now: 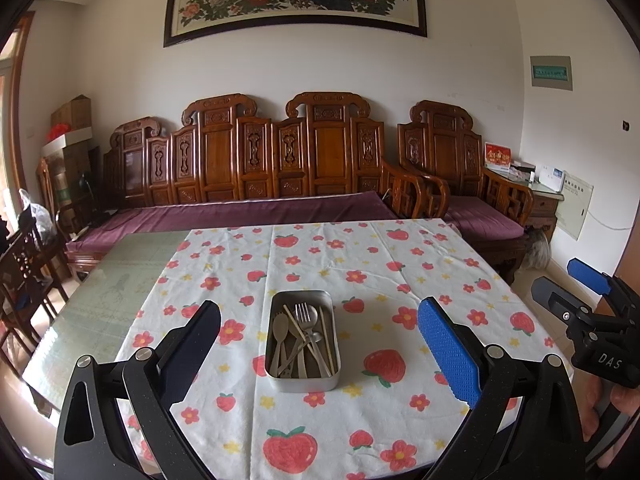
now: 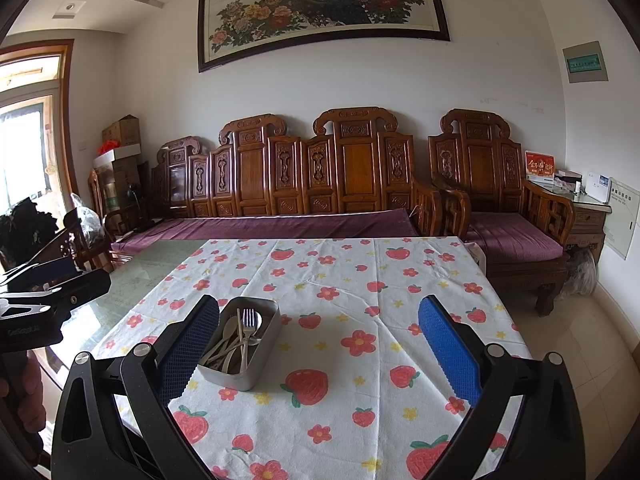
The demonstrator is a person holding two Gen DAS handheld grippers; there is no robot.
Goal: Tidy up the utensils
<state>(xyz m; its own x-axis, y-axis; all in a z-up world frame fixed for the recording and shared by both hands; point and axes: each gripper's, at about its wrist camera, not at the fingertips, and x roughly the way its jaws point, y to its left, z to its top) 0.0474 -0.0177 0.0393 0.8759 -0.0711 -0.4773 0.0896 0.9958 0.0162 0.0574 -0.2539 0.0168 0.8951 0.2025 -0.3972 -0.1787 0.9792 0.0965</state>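
A metal tin [image 1: 303,382] stands on the strawberry tablecloth [image 1: 384,272]. It holds a metal fork [image 1: 306,318], spoons and chopsticks in a loose pile. My left gripper [image 1: 320,344] is open and empty, above the table's near side with the tin between its fingers in view. My right gripper [image 2: 320,344] is open and empty; the tin [image 2: 240,378] lies by its left finger [image 2: 188,352], with the fork [image 2: 249,322] inside. The right gripper also shows at the right edge of the left wrist view [image 1: 576,292].
The cloth [image 2: 360,280] covers the right part of a glass-topped table [image 1: 96,292]. A carved wooden bench with purple cushions [image 1: 248,212] stands behind the table. Wooden chairs [image 1: 24,264] stand at the left. A side cabinet [image 1: 540,200] is at the far right.
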